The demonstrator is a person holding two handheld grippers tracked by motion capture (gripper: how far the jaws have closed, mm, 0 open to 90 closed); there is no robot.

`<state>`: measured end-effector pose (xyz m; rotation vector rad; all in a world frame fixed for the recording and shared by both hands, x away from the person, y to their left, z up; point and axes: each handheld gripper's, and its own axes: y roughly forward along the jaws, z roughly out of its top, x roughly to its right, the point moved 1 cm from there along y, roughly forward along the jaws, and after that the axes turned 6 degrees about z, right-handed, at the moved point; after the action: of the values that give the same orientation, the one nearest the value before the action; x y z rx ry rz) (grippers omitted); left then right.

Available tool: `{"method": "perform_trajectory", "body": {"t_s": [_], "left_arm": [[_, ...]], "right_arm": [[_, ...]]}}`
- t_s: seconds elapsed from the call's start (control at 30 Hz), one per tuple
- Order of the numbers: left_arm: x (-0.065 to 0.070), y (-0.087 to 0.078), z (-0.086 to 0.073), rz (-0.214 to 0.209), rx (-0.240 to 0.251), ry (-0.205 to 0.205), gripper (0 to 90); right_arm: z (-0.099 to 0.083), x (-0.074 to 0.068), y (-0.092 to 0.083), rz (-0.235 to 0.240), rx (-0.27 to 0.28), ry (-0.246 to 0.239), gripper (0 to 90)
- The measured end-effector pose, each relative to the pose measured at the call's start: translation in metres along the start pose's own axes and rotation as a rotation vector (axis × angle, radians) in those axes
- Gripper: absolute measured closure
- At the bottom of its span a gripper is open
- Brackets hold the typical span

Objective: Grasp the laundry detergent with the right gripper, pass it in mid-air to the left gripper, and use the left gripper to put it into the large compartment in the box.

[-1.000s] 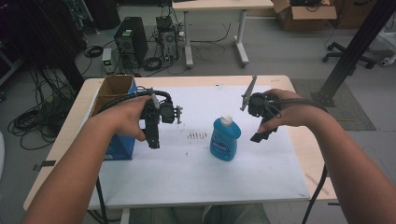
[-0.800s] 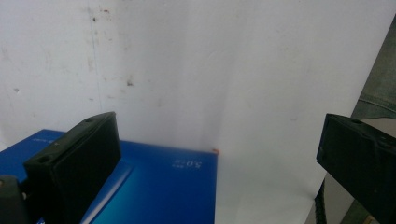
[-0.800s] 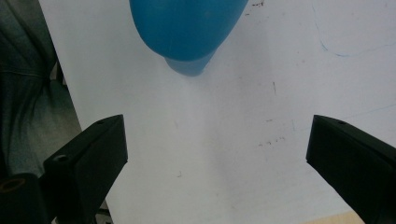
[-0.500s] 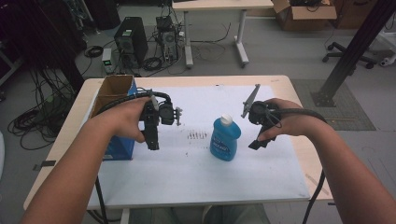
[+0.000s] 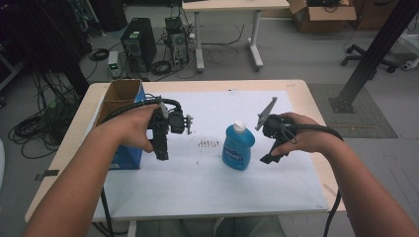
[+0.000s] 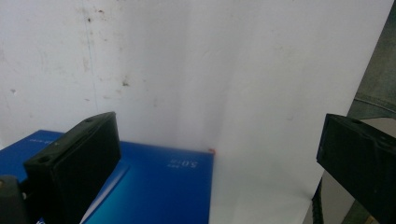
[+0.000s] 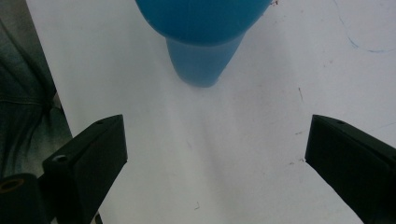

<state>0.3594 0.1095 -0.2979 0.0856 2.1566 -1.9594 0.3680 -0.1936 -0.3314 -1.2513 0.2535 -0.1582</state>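
Note:
A blue bottle (image 5: 237,149) with a white cap stands upright on the white sheet (image 5: 207,182) at mid-table. My right gripper (image 5: 267,158) hangs just right of it, jaws down and not touching it. In the right gripper view my right gripper (image 7: 217,135) is open wide over bare sheet, and the bottle (image 7: 201,32) fills the top. My left gripper (image 5: 162,153) is held left of the bottle, beside an open blue cardboard box (image 5: 121,148). The left gripper view shows my left gripper (image 6: 215,140) open, with the box (image 6: 149,186) under it.
The box stands on the table's left part, its top flaps open. Small dark marks (image 5: 208,143) dot the sheet between the grippers. The wooden table edge (image 5: 316,108) frames the sheet. Beyond the table are a computer tower (image 5: 136,44) and floor cables.
My right gripper has come down and nearer to the front, level with the bottle's body. The left gripper and the bottle have stayed put.

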Motion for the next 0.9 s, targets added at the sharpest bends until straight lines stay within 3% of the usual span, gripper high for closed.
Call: {"method": "perform_trajectory", "body": {"t_s": [0.47, 0.9], "left_arm": [[0.001, -0.001, 0.0, 0.0, -0.004, 0.005, 0.2], [0.005, 0.002, -0.001, -0.002, 0.001, 0.005, 0.2]], "right_arm": [[-0.006, 0.0, 0.01, 0.003, 0.029, 0.014, 5.6], [-0.014, -0.003, 0.024, 0.001, 0.115, 0.045, 5.5]]}}
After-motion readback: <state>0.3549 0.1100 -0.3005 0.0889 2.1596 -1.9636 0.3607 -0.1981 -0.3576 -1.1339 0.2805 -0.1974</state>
